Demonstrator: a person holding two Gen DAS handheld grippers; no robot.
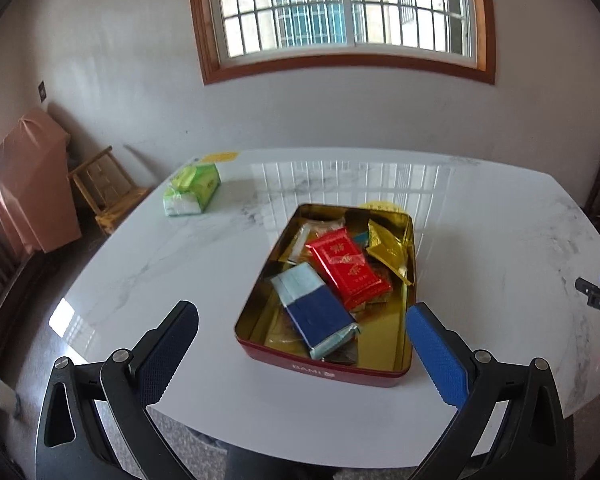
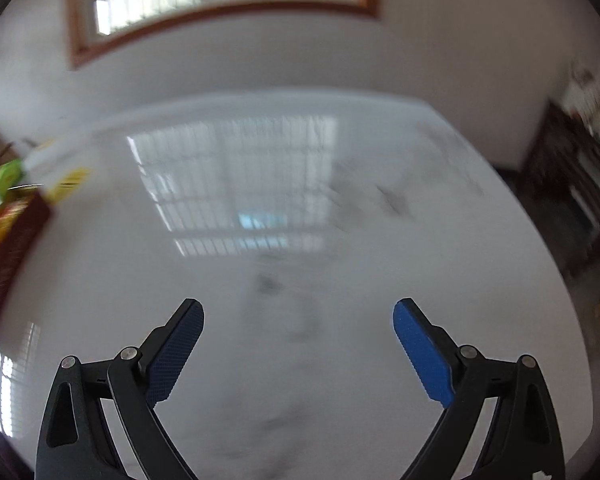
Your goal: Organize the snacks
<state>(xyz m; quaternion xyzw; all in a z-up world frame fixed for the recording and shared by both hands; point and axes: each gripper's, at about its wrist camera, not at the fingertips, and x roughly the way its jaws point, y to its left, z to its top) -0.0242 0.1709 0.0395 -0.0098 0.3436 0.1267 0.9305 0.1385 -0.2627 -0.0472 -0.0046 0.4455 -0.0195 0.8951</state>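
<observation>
Both hand-held grippers (image 1: 302, 320) (image 2: 298, 316) gape empty near the snack tin (image 1: 324, 372).

1. Open red tin (image 1: 324, 372), gold-lined, resting flat on the marble table.
2. Red packet (image 1: 348, 272), lying diagonally atop the other snacks inside.
3. Blue-and-pale-blue packet (image 1: 314, 312), beside it, nearer the front.
4. Gold pouch (image 1: 388, 248), against the right wall.

Left gripper (image 1: 302, 316): matte black plastic linkage arms, silver round screws, textured blue rubber pads (image 1: 438, 354). Right gripper (image 2: 298, 312): identical build, same blue pads (image 2: 420, 354).
</observation>
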